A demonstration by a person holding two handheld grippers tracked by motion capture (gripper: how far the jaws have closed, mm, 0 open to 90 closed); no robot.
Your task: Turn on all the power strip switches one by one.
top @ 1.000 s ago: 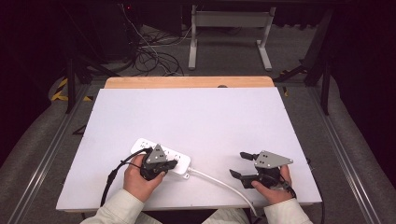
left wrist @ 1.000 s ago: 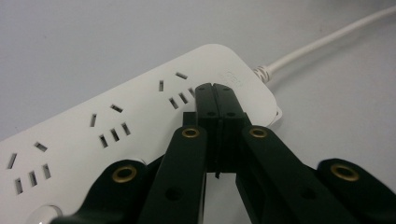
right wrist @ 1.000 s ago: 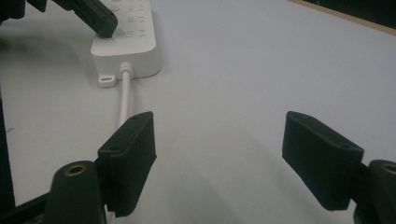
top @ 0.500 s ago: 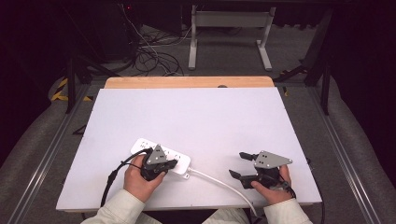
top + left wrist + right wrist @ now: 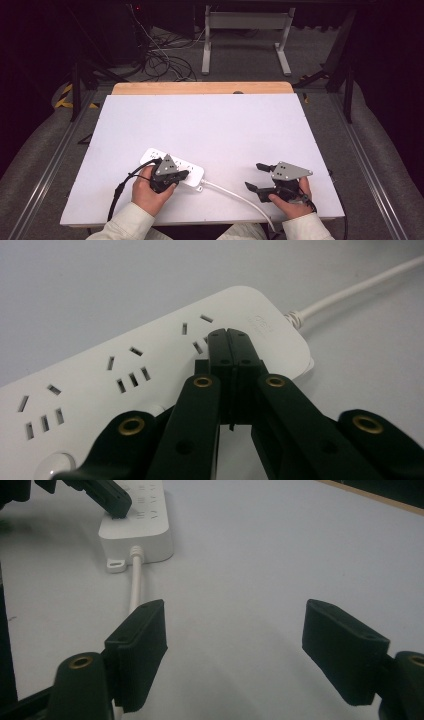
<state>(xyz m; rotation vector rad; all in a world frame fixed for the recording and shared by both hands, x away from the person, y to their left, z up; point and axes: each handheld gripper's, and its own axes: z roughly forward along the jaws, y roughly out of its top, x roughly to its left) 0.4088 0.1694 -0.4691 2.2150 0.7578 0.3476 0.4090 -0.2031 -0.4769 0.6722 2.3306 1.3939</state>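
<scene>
A white power strip (image 5: 186,169) lies on the white table near its front left, with several sockets along its top (image 5: 125,371). Its white cord (image 5: 240,197) runs toward the front edge. My left gripper (image 5: 181,174) rests over the strip's cord end, jaws shut with nothing between them; the tips (image 5: 229,337) sit on the strip's top face. My right gripper (image 5: 256,176) hovers at the front right, jaws wide open and empty, pointing left toward the strip (image 5: 140,517). The cord (image 5: 135,585) passes by its left jaw.
The white board (image 5: 210,125) lies on a wooden tabletop (image 5: 200,88) showing at the far edge. A black cable (image 5: 120,187) trails from the left gripper. Beyond the table are floor cables (image 5: 165,60) and a metal stand (image 5: 245,35).
</scene>
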